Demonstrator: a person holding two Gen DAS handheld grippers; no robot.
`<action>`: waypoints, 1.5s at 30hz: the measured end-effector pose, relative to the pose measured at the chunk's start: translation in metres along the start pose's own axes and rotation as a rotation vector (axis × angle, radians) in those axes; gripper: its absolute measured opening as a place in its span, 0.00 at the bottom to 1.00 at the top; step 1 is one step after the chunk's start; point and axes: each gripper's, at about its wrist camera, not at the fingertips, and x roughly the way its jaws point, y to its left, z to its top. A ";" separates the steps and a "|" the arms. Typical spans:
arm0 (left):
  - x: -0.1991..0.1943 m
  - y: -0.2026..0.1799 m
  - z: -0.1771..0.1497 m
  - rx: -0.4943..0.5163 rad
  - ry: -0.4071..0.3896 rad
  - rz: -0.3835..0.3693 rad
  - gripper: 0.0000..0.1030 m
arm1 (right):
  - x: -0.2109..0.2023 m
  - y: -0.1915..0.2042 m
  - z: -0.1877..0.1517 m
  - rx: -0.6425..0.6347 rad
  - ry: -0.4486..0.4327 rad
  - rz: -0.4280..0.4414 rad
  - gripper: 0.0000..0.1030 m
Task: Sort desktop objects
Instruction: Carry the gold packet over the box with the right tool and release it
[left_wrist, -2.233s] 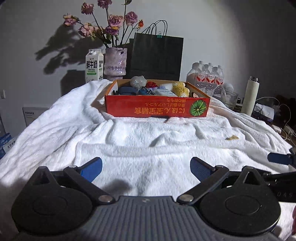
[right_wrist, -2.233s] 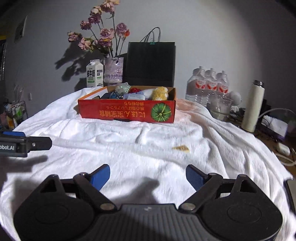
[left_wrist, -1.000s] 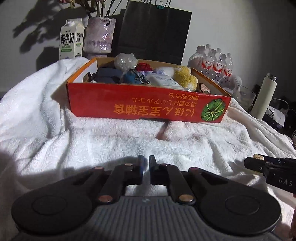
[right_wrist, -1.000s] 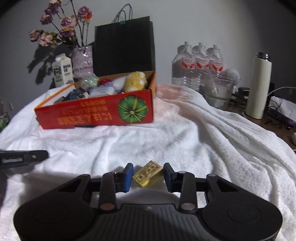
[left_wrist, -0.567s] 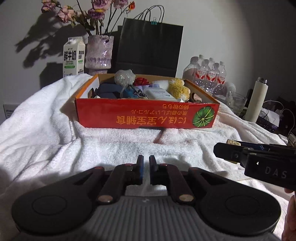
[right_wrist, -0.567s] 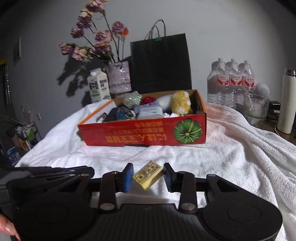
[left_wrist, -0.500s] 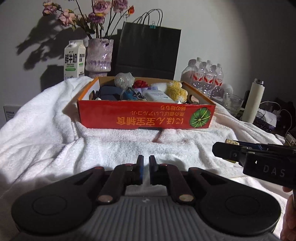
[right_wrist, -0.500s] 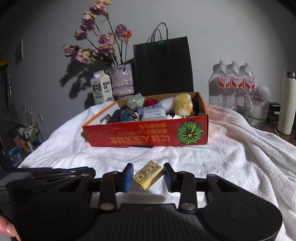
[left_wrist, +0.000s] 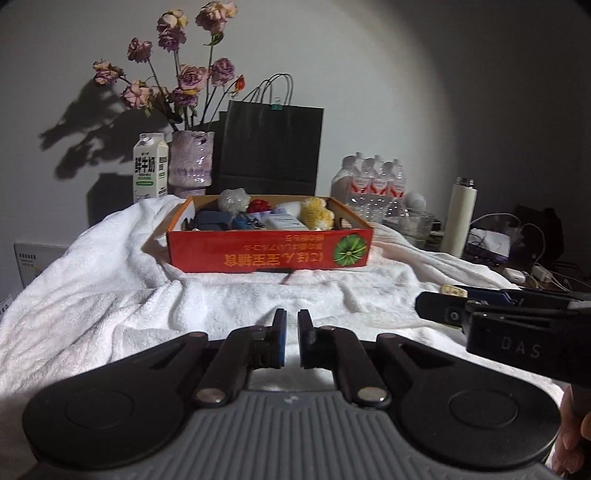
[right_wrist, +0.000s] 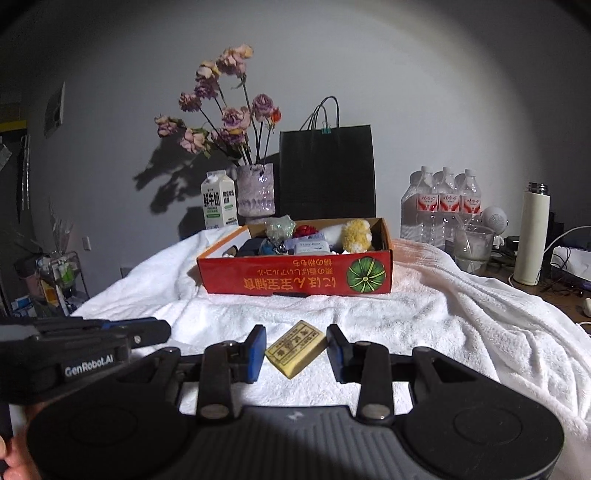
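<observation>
My right gripper (right_wrist: 296, 349) is shut on a small yellow eraser block (right_wrist: 296, 349), held tilted between the blue pads above the white towel (right_wrist: 461, 325). It also shows in the left wrist view (left_wrist: 455, 290) at the tip of the right gripper (left_wrist: 436, 306). My left gripper (left_wrist: 291, 332) is shut and empty, low over the towel (left_wrist: 110, 295). The red cardboard box (right_wrist: 295, 275) with several small items stands ahead of both; in the left wrist view the box (left_wrist: 267, 251) is centred.
Behind the box stand a milk carton (right_wrist: 218, 201), a vase of dried flowers (right_wrist: 255, 190) and a black paper bag (right_wrist: 327, 171). To the right are water bottles (right_wrist: 443, 206), a glass (right_wrist: 472, 243) and a white flask (right_wrist: 533, 234). Cables lie at far right.
Both grippers closed, the right one on the eraser block. Since then both have risen and drawn back from the box, the right still holding the block.
</observation>
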 end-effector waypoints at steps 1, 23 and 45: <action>-0.002 -0.002 -0.001 0.007 -0.001 -0.002 0.07 | -0.002 0.001 0.000 -0.001 0.000 0.002 0.33; 0.079 0.039 0.145 -0.012 0.029 -0.126 0.07 | 0.063 -0.034 0.127 -0.063 -0.051 0.042 0.33; 0.380 0.092 0.198 -0.158 0.550 0.002 0.07 | 0.391 -0.097 0.185 0.202 0.571 -0.035 0.34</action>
